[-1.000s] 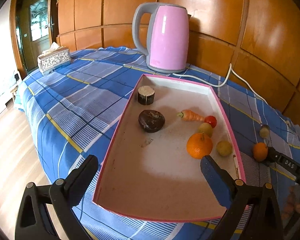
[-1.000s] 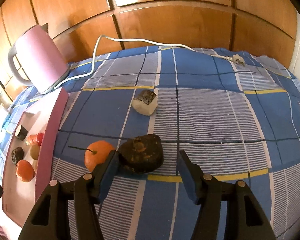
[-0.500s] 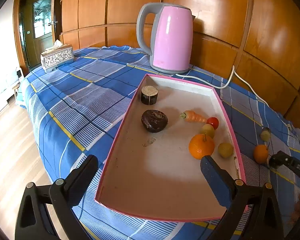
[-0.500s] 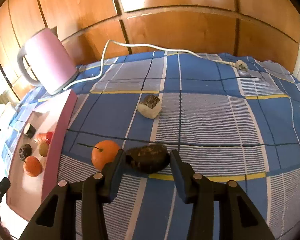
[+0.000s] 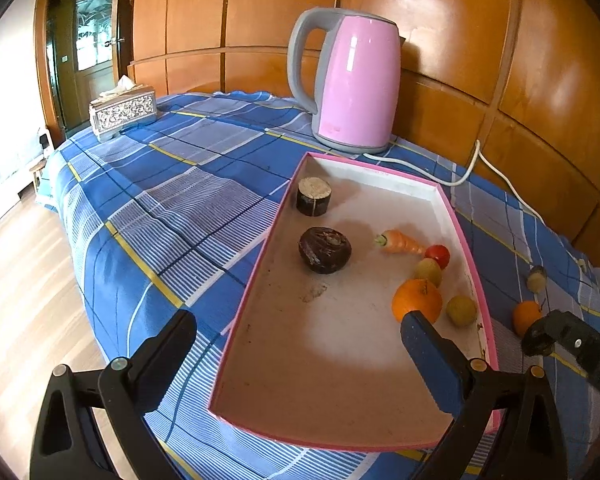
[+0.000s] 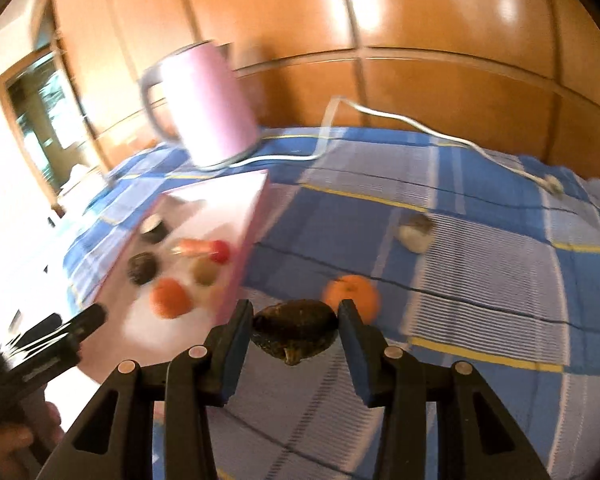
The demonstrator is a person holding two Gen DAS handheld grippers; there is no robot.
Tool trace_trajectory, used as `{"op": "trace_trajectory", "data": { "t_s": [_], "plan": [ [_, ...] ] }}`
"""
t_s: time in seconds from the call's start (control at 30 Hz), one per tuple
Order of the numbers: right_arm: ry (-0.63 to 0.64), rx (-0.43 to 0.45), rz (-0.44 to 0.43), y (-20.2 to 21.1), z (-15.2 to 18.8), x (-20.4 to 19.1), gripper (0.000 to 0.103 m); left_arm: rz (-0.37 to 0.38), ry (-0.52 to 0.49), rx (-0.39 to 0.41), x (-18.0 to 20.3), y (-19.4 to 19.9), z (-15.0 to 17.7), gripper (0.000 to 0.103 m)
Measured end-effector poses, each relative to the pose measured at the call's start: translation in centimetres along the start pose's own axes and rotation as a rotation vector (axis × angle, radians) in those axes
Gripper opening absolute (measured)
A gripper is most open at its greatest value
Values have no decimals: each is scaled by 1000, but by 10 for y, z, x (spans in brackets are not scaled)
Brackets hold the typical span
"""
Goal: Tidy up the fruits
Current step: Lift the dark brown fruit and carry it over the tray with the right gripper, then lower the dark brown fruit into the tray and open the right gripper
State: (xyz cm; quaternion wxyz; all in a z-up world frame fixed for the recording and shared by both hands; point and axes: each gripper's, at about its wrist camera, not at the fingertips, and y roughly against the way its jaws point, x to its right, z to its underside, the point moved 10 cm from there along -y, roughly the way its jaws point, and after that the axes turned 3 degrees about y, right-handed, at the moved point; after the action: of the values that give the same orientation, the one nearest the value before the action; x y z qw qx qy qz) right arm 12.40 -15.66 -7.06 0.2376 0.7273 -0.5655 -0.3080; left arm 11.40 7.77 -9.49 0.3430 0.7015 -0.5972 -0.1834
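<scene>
Wood panelling backs a bed spread with a blue plaid cloth (image 5: 204,208), and on that cloth we are sorting fruit into a pink-rimmed tray (image 5: 466,240). Our right gripper (image 6: 296,340) has its pads pressed on a dark, rough-skinned fruit (image 6: 294,330), held clear above the cloth just beside the tray's near wall; the right view is smeared, so we judge it lifted rather than resting. Our left gripper (image 5: 300,364) stands wide apart with nothing between its fingers, hovering over the near end of the tray.

Already in the tray we count a large orange (image 5: 417,302), two small greenish fruits (image 5: 461,311), a red one (image 5: 438,255), a carrot-shaped piece (image 5: 400,242), a dark round lump (image 5: 325,250) and a stubby cylinder (image 5: 314,196).

Left on the cloth are a small orange (image 6: 352,294) and a pale, dark-topped piece (image 6: 414,232) further back. So we reckon the job is well past halfway: one fruit is in transit and two remain.

A pink kettle (image 5: 352,80) with its white cord (image 5: 476,160) stands behind the tray, and a tissue box (image 5: 123,111) sits far off.
</scene>
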Motion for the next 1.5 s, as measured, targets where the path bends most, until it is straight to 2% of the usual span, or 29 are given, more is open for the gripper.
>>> {"op": "trace_trajectory", "data": {
  "t_s": [0.23,0.73,0.97,1.13,1.5],
  "plan": [
    [66,-21,-59,-9,3,-36,44,-16,17,0,-8,-3,-3,103],
    [147,-37,-160,-15,-6,-77,44,-36,63,11,-26,-5,-14,103],
    [198,-81,-204,-33,-2,-109,44,-64,111,15,-46,-8,-22,103],
    [209,-94,-219,-37,0,-118,44,-79,139,12,-58,-11,-25,103],
    [197,-60,-259,-50,-30,-141,43,-83,166,-9,-66,-16,-23,103]
  ]
}}
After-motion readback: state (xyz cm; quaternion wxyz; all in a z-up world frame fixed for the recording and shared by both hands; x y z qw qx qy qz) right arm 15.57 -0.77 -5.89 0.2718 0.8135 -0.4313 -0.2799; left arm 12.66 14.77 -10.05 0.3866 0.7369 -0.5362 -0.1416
